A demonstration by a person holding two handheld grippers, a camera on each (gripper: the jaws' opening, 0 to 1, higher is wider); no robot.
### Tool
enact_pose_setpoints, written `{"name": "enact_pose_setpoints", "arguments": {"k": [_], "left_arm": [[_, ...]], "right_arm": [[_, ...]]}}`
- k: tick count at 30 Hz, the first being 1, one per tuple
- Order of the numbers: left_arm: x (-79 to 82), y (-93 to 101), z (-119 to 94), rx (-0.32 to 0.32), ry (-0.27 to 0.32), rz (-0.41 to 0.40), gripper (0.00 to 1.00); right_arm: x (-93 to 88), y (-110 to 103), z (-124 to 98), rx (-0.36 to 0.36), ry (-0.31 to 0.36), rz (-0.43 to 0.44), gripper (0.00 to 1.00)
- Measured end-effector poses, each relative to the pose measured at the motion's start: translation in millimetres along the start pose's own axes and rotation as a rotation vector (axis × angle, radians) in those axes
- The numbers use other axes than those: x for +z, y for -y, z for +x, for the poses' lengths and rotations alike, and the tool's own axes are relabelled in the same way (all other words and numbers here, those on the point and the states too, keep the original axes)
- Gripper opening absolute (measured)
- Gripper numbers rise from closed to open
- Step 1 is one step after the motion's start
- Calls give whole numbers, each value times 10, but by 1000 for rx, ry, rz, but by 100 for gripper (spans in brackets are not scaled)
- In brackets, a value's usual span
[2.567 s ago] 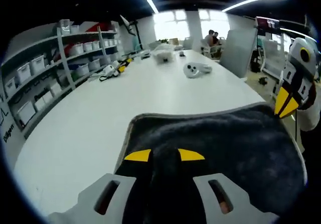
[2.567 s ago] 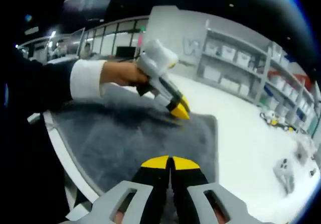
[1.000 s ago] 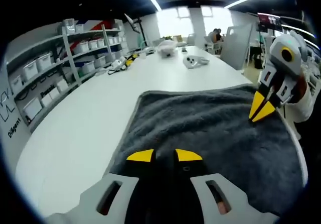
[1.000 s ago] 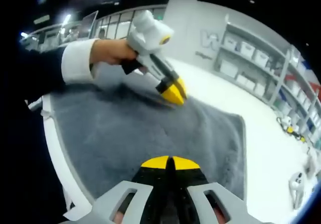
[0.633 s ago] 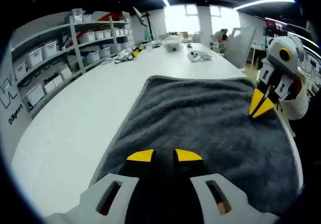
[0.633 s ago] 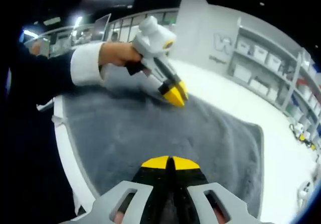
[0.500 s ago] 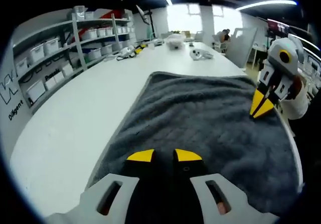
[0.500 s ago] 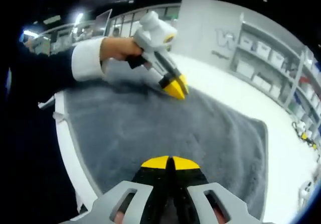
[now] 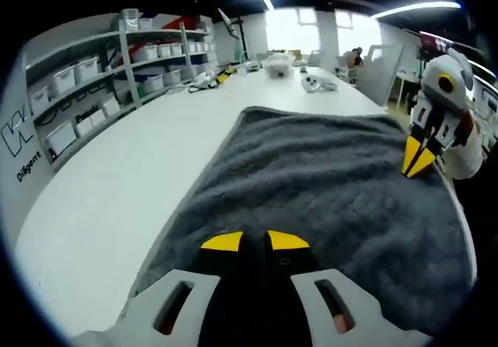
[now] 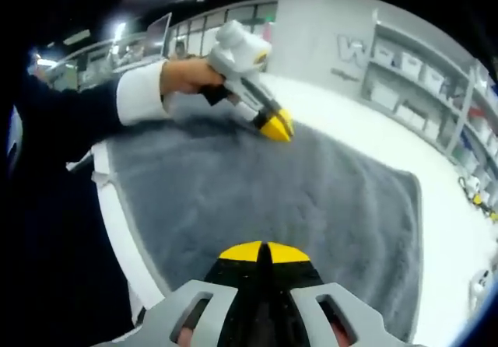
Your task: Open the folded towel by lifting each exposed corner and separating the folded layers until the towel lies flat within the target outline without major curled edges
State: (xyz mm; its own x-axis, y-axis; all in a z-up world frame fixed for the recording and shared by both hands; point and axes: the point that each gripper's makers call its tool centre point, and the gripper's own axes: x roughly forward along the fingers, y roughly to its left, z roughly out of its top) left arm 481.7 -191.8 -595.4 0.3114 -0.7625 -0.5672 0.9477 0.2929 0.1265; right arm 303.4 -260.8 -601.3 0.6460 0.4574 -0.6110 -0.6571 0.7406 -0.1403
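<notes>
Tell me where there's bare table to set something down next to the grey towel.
The widest bare stretch of white table runs between the grey towel and the shelving. The far end is busier: a white controller and other small gear sit past the towel's far edge. The near edge holds the left gripper and right gripper.

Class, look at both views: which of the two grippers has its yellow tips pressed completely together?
The right gripper: its tips meet with no gap above the grey towel. The left gripper shows a narrow dark gap between its tips.
</notes>
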Motion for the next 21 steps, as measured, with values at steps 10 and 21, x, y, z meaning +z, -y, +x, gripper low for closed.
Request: {"name": "enact_pose_setpoints", "arguments": {"k": [10,21], "left_arm": [[-88,38,-324,0,-32,0,10],[-330,94,-504,-14,-54,-50,11]], "right_arm": [[316,-445,17,195,122,-143,0],[313,-776,145,322,104,-244,0]]}}
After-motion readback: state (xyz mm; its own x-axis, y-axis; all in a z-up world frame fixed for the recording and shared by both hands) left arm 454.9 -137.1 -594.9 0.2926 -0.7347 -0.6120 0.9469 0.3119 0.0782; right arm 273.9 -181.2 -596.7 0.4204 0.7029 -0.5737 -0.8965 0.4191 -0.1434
